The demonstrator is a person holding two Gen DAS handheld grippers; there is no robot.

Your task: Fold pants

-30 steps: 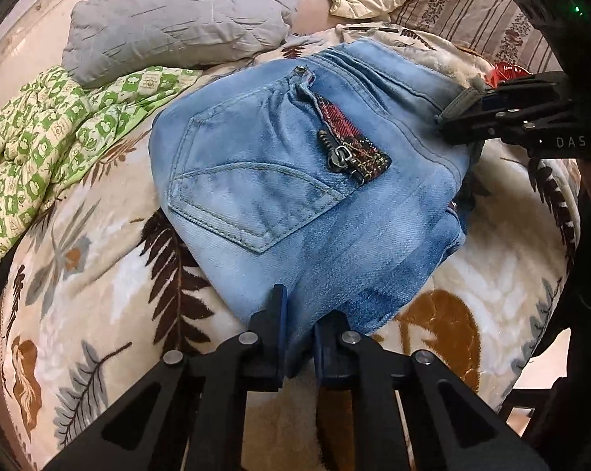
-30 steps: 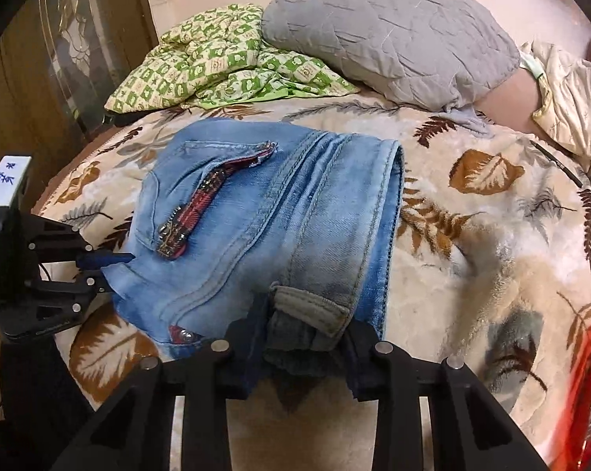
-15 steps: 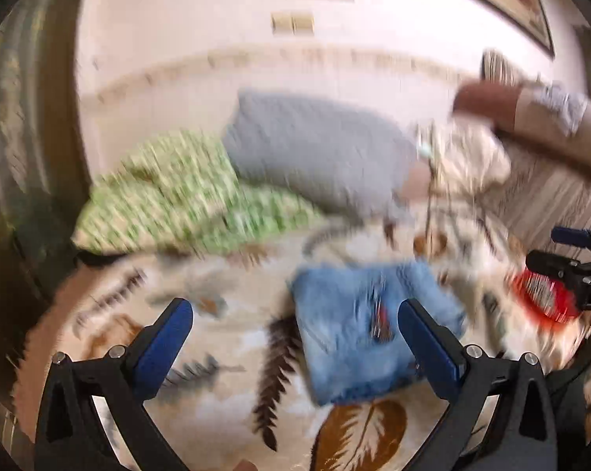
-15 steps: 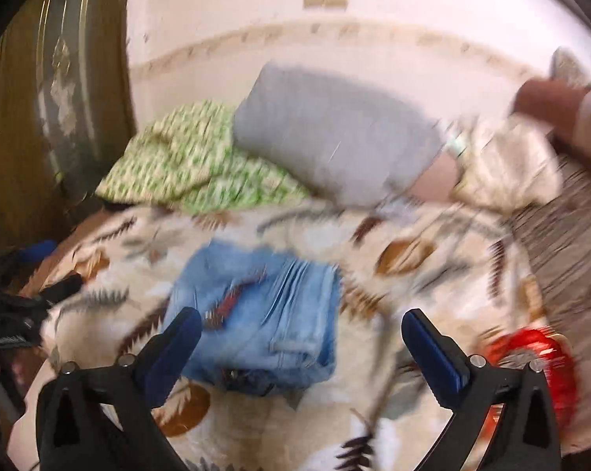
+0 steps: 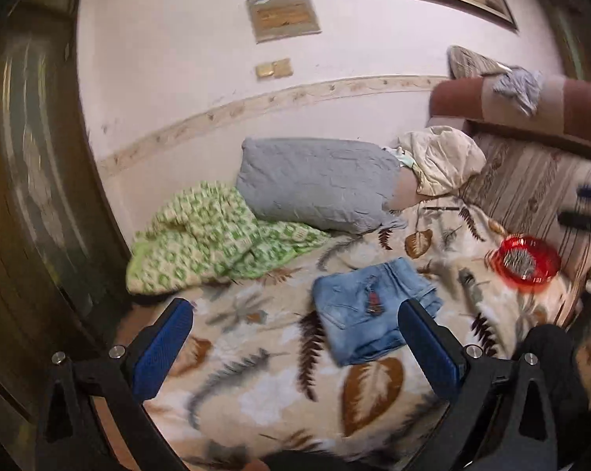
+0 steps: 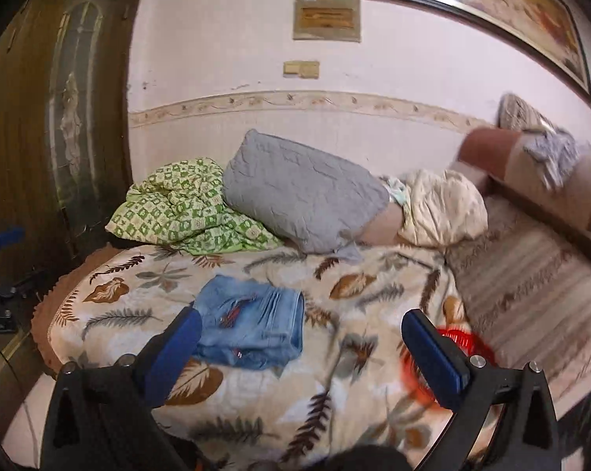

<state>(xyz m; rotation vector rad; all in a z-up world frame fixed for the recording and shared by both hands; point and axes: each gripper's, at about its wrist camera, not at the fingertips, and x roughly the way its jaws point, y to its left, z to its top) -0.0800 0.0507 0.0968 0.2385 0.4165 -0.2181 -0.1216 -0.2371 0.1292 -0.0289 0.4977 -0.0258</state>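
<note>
Jeans (image 5: 374,308), one folded pair, on bedspread (image 5: 256,384); left gripper (image 5: 295,353) and right gripper (image 6: 301,351) fingers spread, empty.

The bed (image 6: 374,337), under a leaf-print blanket, carries folded jeans (image 6: 252,329), a grey pillow (image 6: 303,204), a green quilt (image 6: 177,208) and a red basket (image 5: 527,261).

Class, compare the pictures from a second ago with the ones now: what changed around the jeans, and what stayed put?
Both grippers let go of the folded jeans and pulled up and back. The left gripper and right gripper now have their jaws wide open and empty. The jeans remain folded on the leaf-print blanket; the grey pillow is unmoved.
</note>
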